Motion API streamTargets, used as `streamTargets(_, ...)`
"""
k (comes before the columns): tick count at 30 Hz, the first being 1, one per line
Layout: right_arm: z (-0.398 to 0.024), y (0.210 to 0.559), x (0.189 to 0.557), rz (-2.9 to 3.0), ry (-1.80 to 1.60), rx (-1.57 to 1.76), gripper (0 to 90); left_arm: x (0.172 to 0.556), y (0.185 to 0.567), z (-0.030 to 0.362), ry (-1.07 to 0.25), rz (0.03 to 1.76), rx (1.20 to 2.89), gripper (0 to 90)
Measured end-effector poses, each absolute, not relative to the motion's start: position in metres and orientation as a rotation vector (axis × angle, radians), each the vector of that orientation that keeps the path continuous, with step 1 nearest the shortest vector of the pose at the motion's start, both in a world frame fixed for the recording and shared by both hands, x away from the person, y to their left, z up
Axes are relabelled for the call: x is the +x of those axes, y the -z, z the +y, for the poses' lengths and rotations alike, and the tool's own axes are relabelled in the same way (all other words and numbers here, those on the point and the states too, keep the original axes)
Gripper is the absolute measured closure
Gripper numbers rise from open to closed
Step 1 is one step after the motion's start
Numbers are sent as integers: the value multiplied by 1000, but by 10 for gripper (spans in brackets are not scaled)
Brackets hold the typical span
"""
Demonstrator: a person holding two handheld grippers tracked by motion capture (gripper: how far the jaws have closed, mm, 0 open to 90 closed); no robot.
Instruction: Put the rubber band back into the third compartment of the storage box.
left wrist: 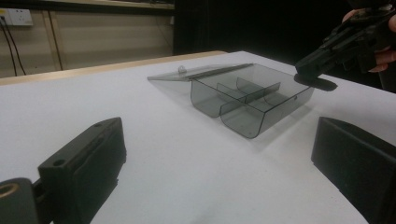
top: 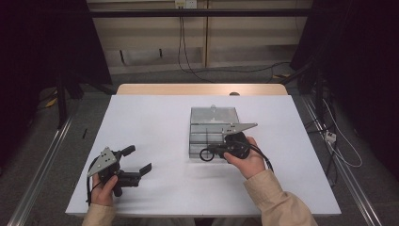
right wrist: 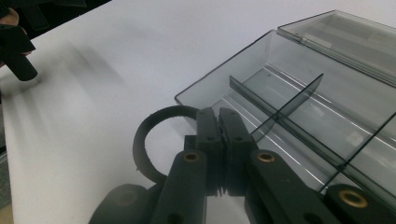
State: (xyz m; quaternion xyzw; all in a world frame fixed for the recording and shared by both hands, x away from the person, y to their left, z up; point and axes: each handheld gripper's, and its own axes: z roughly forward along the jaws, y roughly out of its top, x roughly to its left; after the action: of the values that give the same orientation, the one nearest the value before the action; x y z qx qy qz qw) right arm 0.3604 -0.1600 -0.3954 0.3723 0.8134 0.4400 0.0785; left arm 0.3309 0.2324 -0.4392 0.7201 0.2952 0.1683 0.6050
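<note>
My left gripper (left wrist: 219,172) jaws stand wide apart over the white table (left wrist: 140,112). A clear smoky plastic divided box (left wrist: 252,100) sits at one o'clock, lid open. The right gripper (left wrist: 317,70), at two o'clock, holds a black ring (left wrist: 316,83).

The left gripper (top: 136,165) rests low in the person's left hand (top: 104,186), jaws spread wide. The right gripper (top: 211,151), held in the right hand (top: 245,160), points leftward in the high view, jaws pressed together.

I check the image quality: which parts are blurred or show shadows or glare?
High view: even light, dark corners. Left gripper view: its jaws near the lens are soft, and the clear box casts a faint shadow. Right gripper view: the black ring and table edge are blurred; pale reflections on the box lid.
</note>
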Motion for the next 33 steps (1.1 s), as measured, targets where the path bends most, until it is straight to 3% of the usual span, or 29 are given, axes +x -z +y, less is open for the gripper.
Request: streamTargets(33, -185, 388, 381, 2358, -1283, 1186, 883, 331, 440, 232, -386, 685, 1667, 29)
